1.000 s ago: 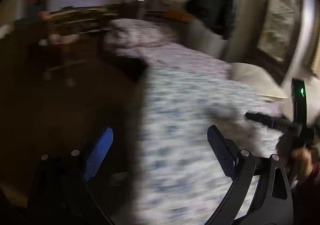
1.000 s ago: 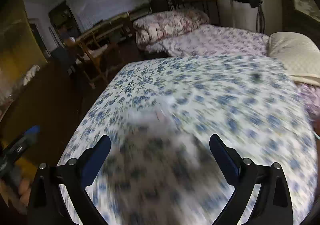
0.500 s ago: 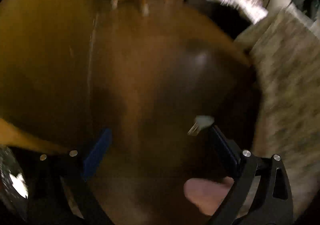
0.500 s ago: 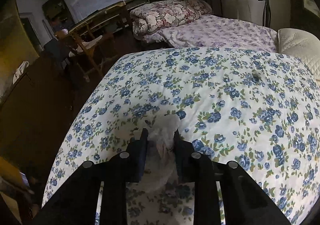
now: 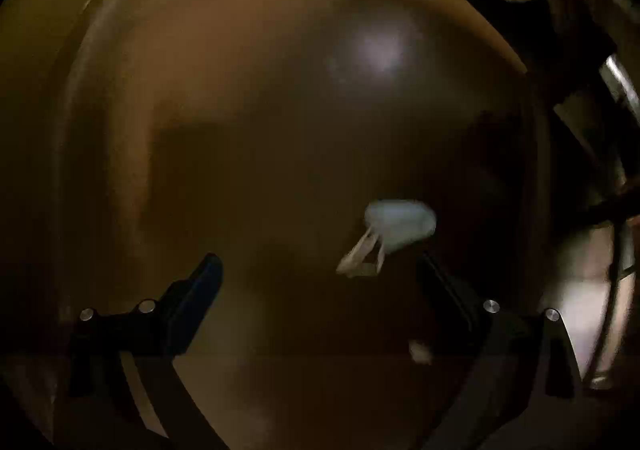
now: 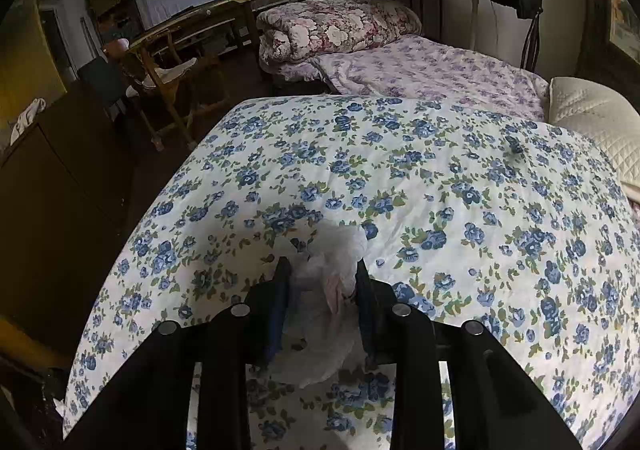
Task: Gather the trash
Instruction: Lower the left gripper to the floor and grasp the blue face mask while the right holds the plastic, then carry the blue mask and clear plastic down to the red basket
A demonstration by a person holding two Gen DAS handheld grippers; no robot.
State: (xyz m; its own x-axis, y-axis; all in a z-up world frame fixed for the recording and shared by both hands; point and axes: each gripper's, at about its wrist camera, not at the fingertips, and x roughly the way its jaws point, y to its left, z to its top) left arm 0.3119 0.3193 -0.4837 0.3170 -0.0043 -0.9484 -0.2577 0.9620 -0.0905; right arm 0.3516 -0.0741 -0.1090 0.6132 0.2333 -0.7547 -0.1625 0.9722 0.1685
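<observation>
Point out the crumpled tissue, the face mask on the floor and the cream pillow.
tissue [image 6: 320, 262], right wrist view, on its crumpled top between the right gripper's fingers.
face mask [image 5: 400, 224], left wrist view, middle of its pale body.
pillow [image 6: 596, 118], right wrist view, on its quilted top face.

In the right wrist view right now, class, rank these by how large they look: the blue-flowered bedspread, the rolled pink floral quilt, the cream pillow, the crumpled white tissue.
1. Blue-flowered bedspread
2. Rolled pink floral quilt
3. Cream pillow and crumpled white tissue: alike; the tissue's nearness makes ranking unsure.
</observation>
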